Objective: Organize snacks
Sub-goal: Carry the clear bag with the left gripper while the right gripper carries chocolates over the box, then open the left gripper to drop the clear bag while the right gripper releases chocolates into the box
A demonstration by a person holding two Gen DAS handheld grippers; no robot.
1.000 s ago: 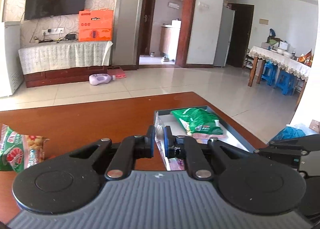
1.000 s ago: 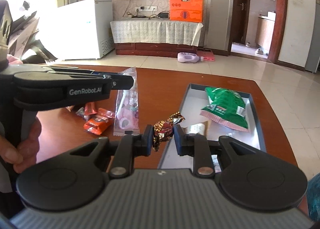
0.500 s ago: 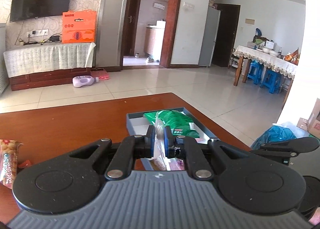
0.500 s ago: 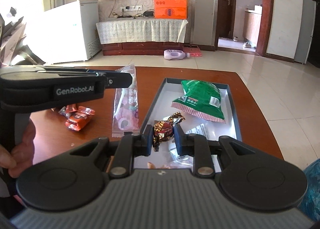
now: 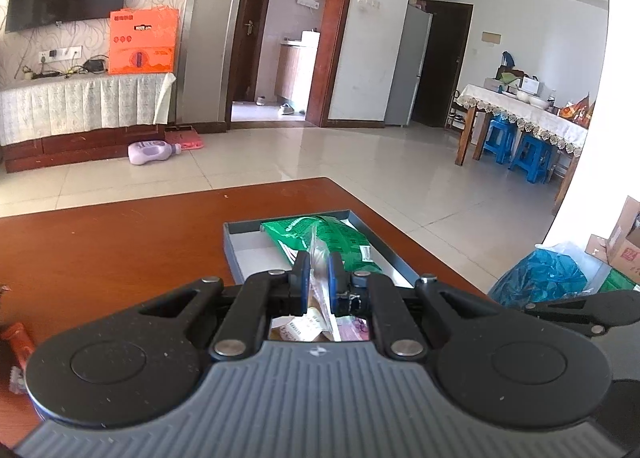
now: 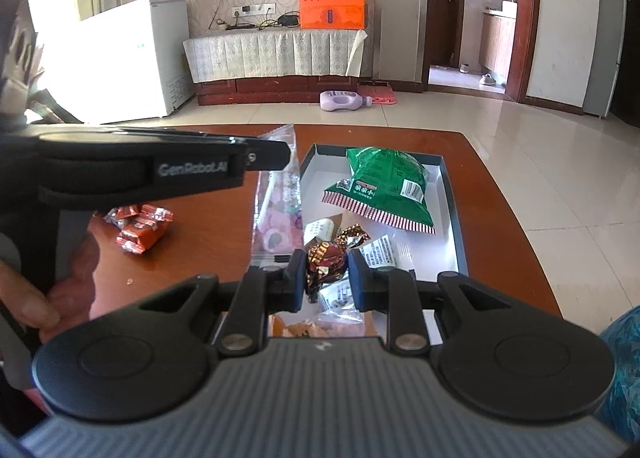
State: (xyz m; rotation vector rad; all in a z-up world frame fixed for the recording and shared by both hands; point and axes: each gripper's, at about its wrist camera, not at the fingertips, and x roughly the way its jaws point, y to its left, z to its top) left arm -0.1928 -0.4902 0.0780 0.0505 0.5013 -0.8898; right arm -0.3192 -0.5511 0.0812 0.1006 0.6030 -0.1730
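A grey tray point(image 6: 450, 193) with a white floor sits on the brown table, and a green snack bag point(image 6: 384, 185) lies in its far half. My right gripper point(image 6: 326, 278) is shut on a brown-and-gold foil candy point(image 6: 326, 258), just above the tray's near end. My left gripper point(image 5: 318, 282) is shut on the edge of a clear packet point(image 5: 318, 258) and hovers over the tray point(image 5: 240, 254) and the green bag point(image 5: 340, 238). In the right wrist view that packet point(image 6: 276, 193), with pink sweets inside, hangs from the left gripper point(image 6: 284, 153) beside the tray's left wall.
Small red snack packets point(image 6: 140, 225) lie on the table left of the tray. Loose wrappers point(image 6: 380, 254) cover the tray's near floor. A person's hand point(image 6: 60, 298) grips the left handle. A blue bag point(image 5: 536, 274) sits on the floor past the table's right edge.
The left gripper has swung right with the clear packet and now sits over the tray. The right gripper has moved closer to the tray, still holding the foil candy.
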